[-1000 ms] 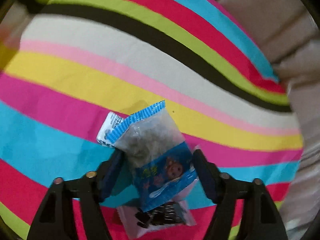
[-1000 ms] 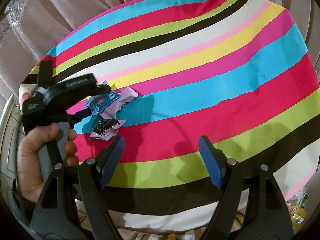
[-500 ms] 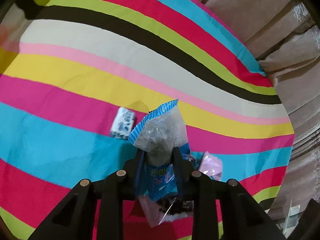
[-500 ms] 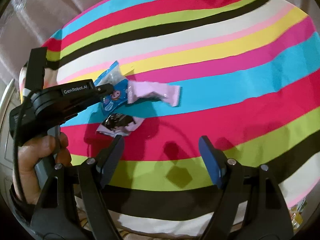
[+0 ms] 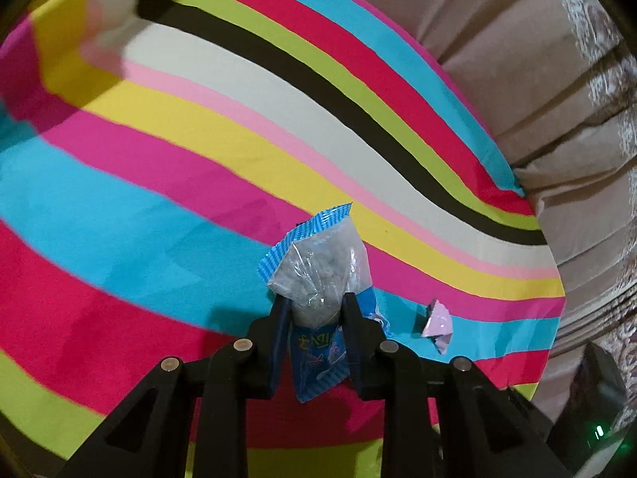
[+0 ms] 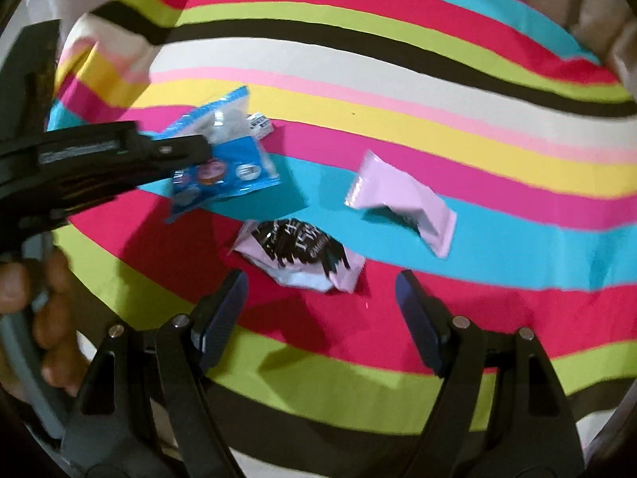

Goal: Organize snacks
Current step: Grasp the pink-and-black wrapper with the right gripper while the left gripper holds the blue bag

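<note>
My left gripper (image 5: 316,306) is shut on a blue snack packet (image 5: 318,267) with a clear window and holds it above the striped cloth; the packet also shows in the right wrist view (image 6: 227,159), gripped by the left gripper (image 6: 199,147). My right gripper (image 6: 320,283) is open and empty, just in front of a pink-and-black snack packet (image 6: 298,255) lying on the red stripe. A plain pink packet (image 6: 402,199) lies on the blue stripe to the right; it shows small in the left wrist view (image 5: 437,322). A small white packet (image 6: 260,123) lies behind the blue one.
The striped tablecloth (image 6: 438,79) covers the table; its far left corner (image 6: 115,47) is folded up. Beige curtains (image 5: 537,79) hang behind the table edge. A dark device with a green light (image 5: 597,430) sits off the table's right.
My left gripper closed on the blue packet and lifted it off the pile to the left. The pink packet slid right. My right gripper moved in toward the pink-and-black packet.
</note>
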Demonstrator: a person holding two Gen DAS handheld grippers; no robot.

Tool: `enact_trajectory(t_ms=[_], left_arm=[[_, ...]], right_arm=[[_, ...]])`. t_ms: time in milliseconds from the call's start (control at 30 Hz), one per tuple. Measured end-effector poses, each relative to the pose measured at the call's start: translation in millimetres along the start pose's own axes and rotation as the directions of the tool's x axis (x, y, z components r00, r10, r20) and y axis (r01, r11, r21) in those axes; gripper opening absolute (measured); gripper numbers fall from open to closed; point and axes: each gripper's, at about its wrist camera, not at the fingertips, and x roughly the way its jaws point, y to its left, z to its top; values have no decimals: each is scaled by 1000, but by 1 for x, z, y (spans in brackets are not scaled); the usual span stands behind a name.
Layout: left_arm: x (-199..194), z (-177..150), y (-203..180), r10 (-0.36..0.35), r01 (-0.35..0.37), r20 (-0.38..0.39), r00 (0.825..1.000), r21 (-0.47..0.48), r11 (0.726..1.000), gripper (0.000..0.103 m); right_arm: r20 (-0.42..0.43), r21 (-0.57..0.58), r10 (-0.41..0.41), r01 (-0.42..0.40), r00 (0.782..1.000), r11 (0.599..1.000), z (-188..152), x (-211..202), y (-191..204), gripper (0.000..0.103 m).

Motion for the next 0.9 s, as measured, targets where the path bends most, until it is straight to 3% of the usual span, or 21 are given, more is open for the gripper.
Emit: enact_trajectory(t_ms=[200, 300, 367, 500, 900], left_arm=[[-21, -11, 20, 18, -17, 29, 999, -21, 1000, 27], [-30, -15, 25, 19, -18, 34, 999, -19, 1000, 27], [-31, -17, 24, 18, -18, 37, 999, -11, 1000, 27], [-32, -16, 25, 21, -21, 39, 999, 2, 1000, 27], [-29, -17, 21, 32, -32, 36, 999, 20, 999, 27]], right_arm=[[-16, -56, 7, -8, 1000, 998, 10, 19, 8, 78], [-29, -71, 23, -25, 999, 997, 13, 28, 10, 64], [-19, -66, 35, -36, 999, 997, 13, 27, 10, 63], [-5, -61, 53, -53, 999, 997, 11, 27, 10, 49], [19, -47, 77, -76, 997, 996, 7, 17, 10, 41]])
